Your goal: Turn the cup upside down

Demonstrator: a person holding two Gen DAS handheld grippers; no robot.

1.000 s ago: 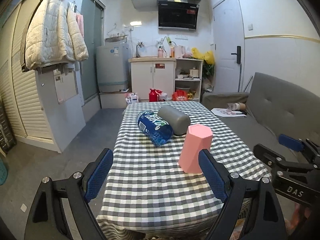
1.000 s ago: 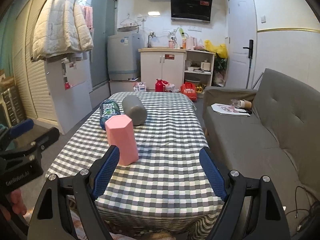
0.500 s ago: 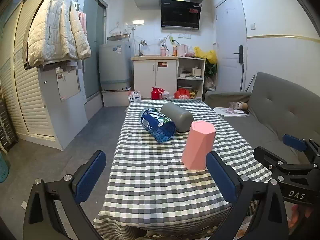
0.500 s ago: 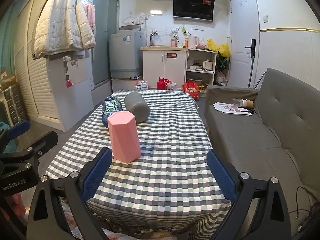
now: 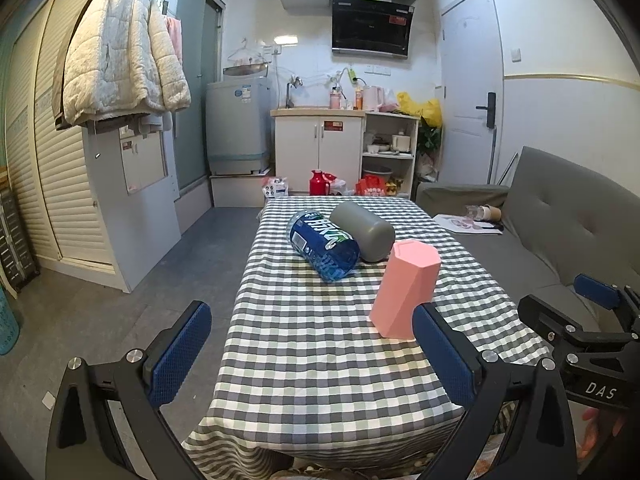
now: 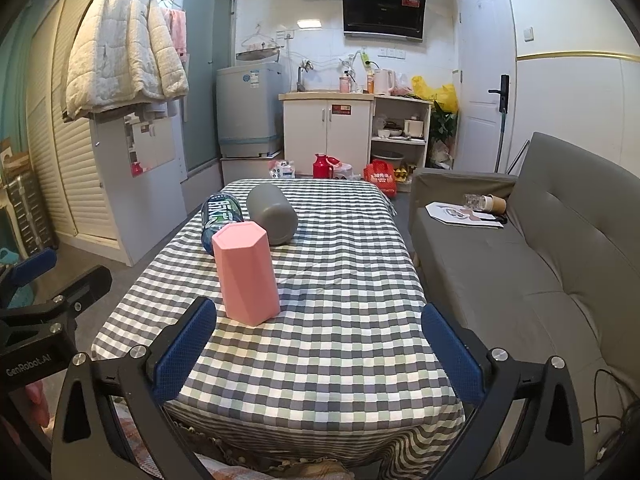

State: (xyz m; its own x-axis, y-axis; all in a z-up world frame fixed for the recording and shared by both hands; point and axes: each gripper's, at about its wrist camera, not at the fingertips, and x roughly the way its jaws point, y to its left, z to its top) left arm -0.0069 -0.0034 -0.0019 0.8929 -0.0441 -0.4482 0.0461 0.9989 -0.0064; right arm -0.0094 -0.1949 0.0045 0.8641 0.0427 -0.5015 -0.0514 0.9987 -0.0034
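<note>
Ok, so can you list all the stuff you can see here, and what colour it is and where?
pink cup: 1, pink, six-sided, standing on the near half of the table
grey cup: 1, grey, lying on its side behind the pink cup
water bottle: 1, blue label, lying beside the grey cup, touching it
table: 1, grey and white checked cloth, middle of the room
sofa: 1, grey, right of the table
jacket: 1, cream, hanging top left
washing machine: 1, grey, by the back wall
cabinet: 1, white, back wall
left tool: 1, black with blue pads, open, holding nothing
right tool: 1, black with blue pads, open, holding nothing
</note>
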